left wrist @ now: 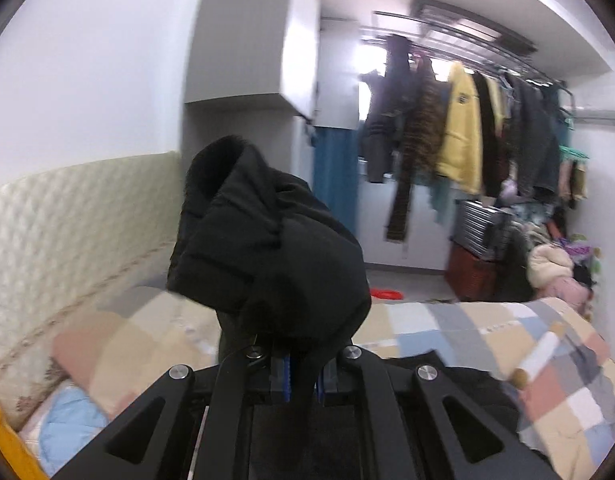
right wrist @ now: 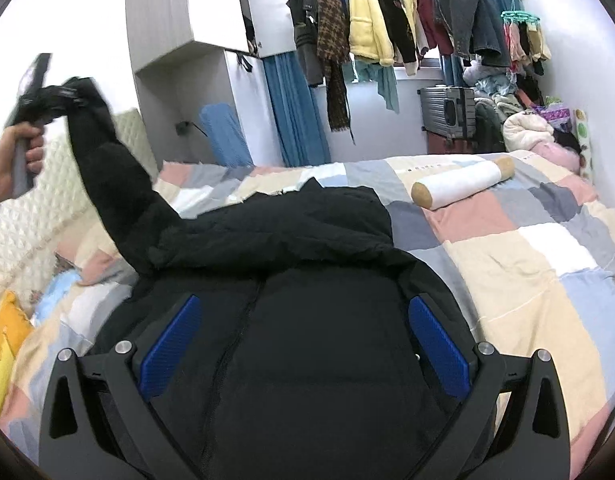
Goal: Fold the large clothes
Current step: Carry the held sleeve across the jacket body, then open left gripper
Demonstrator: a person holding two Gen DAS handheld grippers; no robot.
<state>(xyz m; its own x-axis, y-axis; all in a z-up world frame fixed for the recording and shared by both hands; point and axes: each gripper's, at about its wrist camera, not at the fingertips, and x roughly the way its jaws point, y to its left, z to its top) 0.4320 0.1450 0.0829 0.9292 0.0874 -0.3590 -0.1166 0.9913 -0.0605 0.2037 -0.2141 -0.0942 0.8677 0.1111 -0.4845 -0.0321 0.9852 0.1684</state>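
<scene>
The left gripper (left wrist: pixel 301 380) is clamped on the soft, bulky black padded jacket's (right wrist: pixel 307 320) sleeve cuff (left wrist: pixel 243 216) (right gripper (right wrist: pixel 303 344) apart), best held by hems.

Black jacket (right wrist: pixel 291 232). Quilt (right wrist: pixel 527 248): patchwork of pink, grey, beige, white and pale blue. Gripper pads (right wrist: pixel 437 348): blue. Far curtain (right wrist: pixel 295 116): blue. Hanging jacket (right wrist: pixel 365 20): yellow. Bolster (right wrist: pixel 463 182): white, tan ends.

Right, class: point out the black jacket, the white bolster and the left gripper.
black jacket (right wrist: pixel 307 232): right wrist view, on its body lying on the bed.
white bolster (right wrist: pixel 461 183): right wrist view, on its white middle.
left gripper (left wrist: pixel 303 372): left wrist view, between its fingertips, shut on the sleeve.
</scene>
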